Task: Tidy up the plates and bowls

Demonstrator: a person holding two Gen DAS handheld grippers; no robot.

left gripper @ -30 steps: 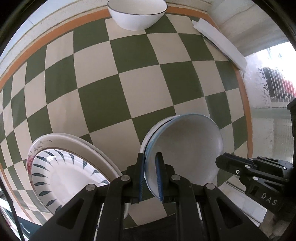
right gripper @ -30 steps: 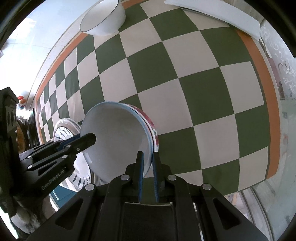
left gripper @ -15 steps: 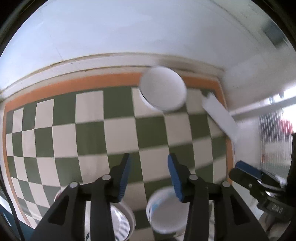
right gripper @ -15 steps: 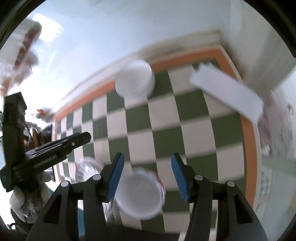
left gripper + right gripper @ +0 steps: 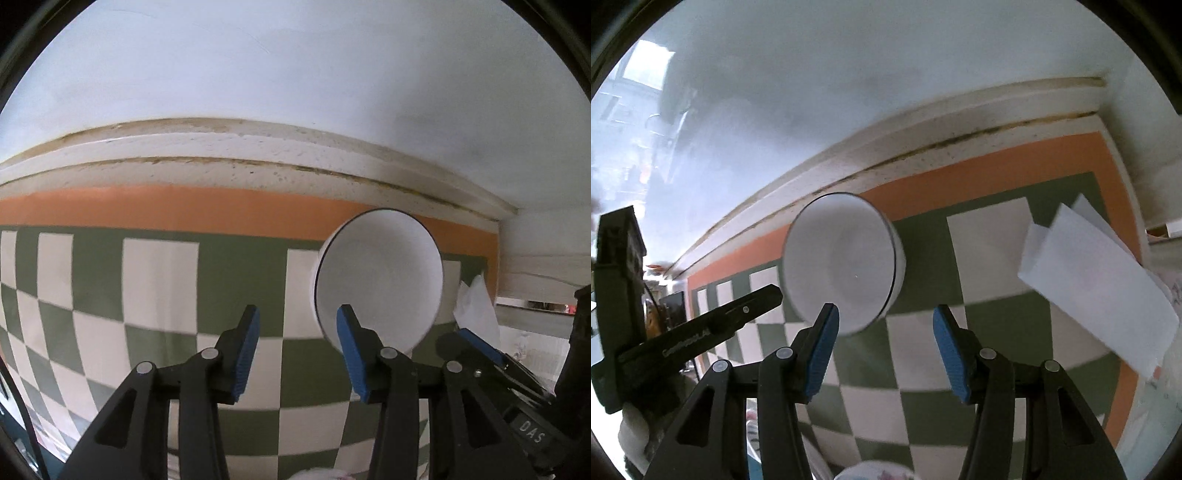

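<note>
A white bowl with a thin dark rim (image 5: 380, 277) stands on the green-and-white checked tablecloth (image 5: 159, 280) near the far orange border; it also shows in the right wrist view (image 5: 842, 262). My left gripper (image 5: 297, 332) is open and empty, short of the bowl, its right finger in front of the bowl's near rim. My right gripper (image 5: 884, 332) is open and empty, short of the bowl, which lies ahead to its left. The other plates and bowls are almost out of view below; only a white edge (image 5: 871, 472) shows.
A white folded paper (image 5: 1097, 277) lies at the right of the cloth, also in the left wrist view (image 5: 476, 306). A white wall with a stained ledge (image 5: 258, 147) runs behind the table. Each gripper shows at the side of the other's view (image 5: 495, 369) (image 5: 701, 328).
Both grippers let go of the bowl they held over the plate, opened, and rose and tilted up toward the far white bowl. The plate and stacked bowl dropped out of view below.
</note>
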